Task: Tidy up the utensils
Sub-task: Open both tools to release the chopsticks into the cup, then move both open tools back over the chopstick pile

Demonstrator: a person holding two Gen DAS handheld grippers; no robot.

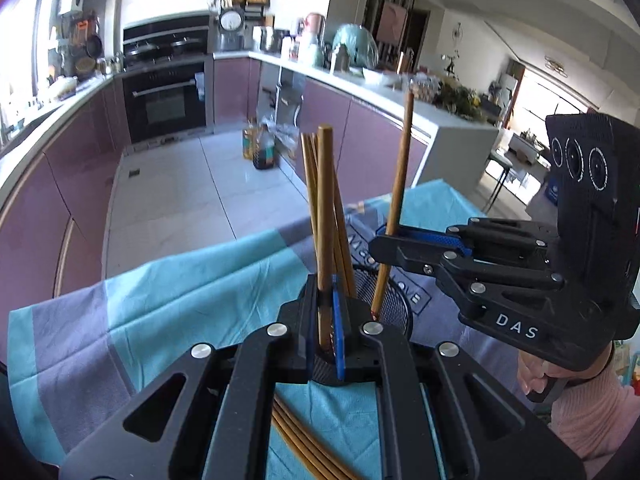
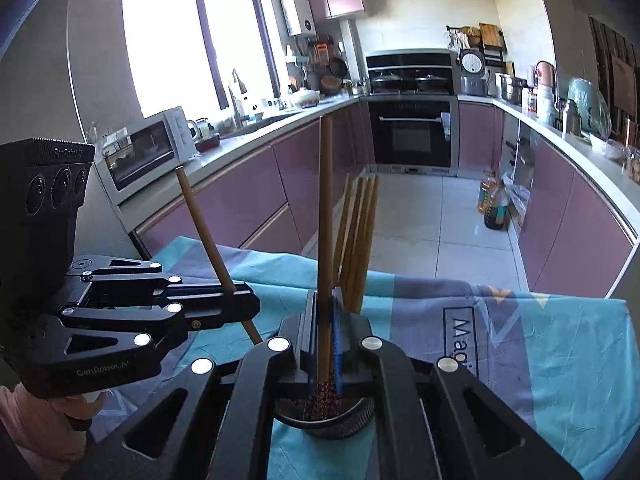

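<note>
The left tongs (image 1: 327,300) are clamped on one wooden chopstick (image 1: 325,216), which stands nearly upright between the blue pads, its patterned lower end just showing below them. The right tongs (image 2: 325,320) are likewise closed on a single chopstick (image 2: 325,240), held upright, with its red-patterned tip hanging over the mouth of the black mesh holder (image 2: 340,426) directly beneath.

In the left wrist view the right tongs reach in from the right side, their chopstick leaning slightly, its lower tip over the round rim of the mesh holder (image 1: 394,304) that sits just beyond the left tongs. A small bundle of chopsticks (image 1: 344,248) already stands in that holder, rising right behind the left tongs' stick. More loose chopsticks (image 1: 304,452) lie flat on the cloth under the left tongs, close to the camera.

In the right wrist view the left tongs come in from the left side, their chopstick tilted with its top leaning away to the left. The standing bundle (image 2: 358,240) rises just beyond and slightly right of the right tongs.

A teal and purple cloth (image 1: 160,304) covers the tabletop. A person's hand (image 1: 536,376) in a pink sleeve (image 1: 592,416) grips the right tool's handle
</note>
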